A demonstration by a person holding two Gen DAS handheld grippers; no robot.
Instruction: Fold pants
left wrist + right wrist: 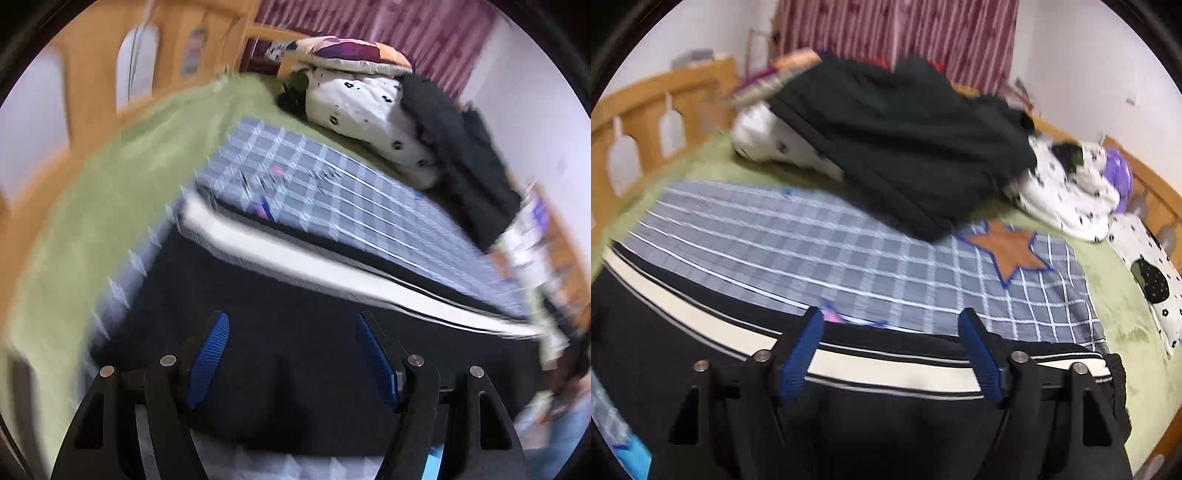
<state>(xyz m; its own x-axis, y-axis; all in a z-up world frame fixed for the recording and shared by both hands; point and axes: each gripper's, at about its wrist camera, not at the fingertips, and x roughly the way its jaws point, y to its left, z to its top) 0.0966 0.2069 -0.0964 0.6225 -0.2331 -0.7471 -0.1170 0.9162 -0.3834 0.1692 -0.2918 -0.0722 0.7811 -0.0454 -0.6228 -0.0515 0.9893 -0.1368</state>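
Black pants [288,317] with a white side stripe [295,258] lie flat on a grey checked blanket [332,184] on a bed. My left gripper [291,332] is open, its blue pads spread just above the black fabric. In the right wrist view the same pants [683,350] run along the near edge of the blanket [812,240], with the white stripe [886,373] passing between the fingers. My right gripper [892,328] is open over the stripe, near the pants' right end. Both views are motion-blurred.
A green bedsheet [92,203] lies under the blanket. A pile of black clothing [905,147] and white spotted bedding [1071,192] sits at the far side. A wooden bed rail [646,122] runs along the edge. An orange star patch [1008,247] marks the blanket.
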